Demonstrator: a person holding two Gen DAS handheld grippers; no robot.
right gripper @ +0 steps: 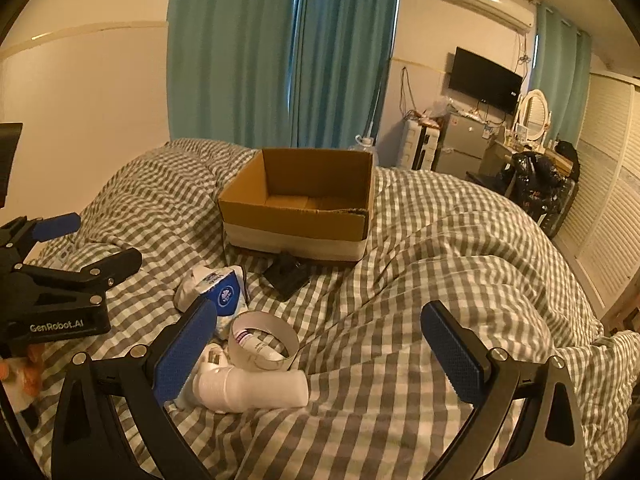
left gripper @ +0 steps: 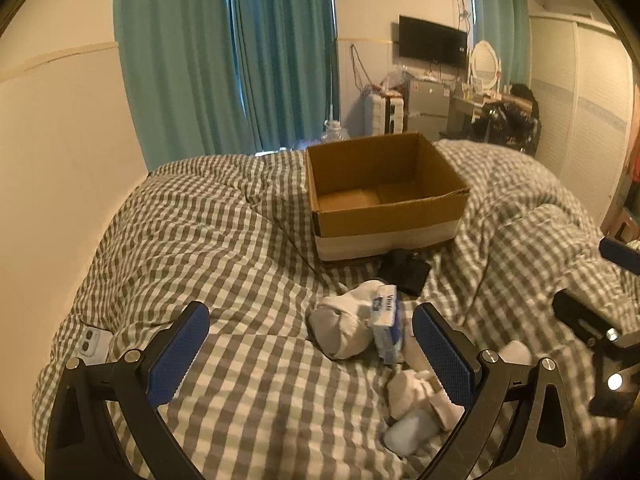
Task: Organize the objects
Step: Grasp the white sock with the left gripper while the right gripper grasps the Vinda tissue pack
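Observation:
An open, empty cardboard box (left gripper: 384, 196) (right gripper: 300, 208) stands on the checked duvet. In front of it lie a black wallet-like item (left gripper: 404, 272) (right gripper: 286, 276), a white sock bundle (left gripper: 340, 332), a blue-and-white tissue pack (left gripper: 386, 320) (right gripper: 226, 292), a roll of tape (right gripper: 264, 344), a white bottle (right gripper: 252, 390) and more white items (left gripper: 416, 408). My left gripper (left gripper: 312, 344) is open, its jaws on either side of the sock and tissue pack, not touching. My right gripper (right gripper: 320, 344) is open and empty, above the tape and bottle. Each gripper shows in the other's view, the right (left gripper: 588, 320), the left (right gripper: 60, 280).
A white phone (left gripper: 94, 346) lies on the duvet at the left. A white wall runs along the bed's left side. Beyond the bed are teal curtains (left gripper: 224, 56), a small fridge (left gripper: 426, 104), a TV, a dressing table and wardrobe doors (right gripper: 608, 208).

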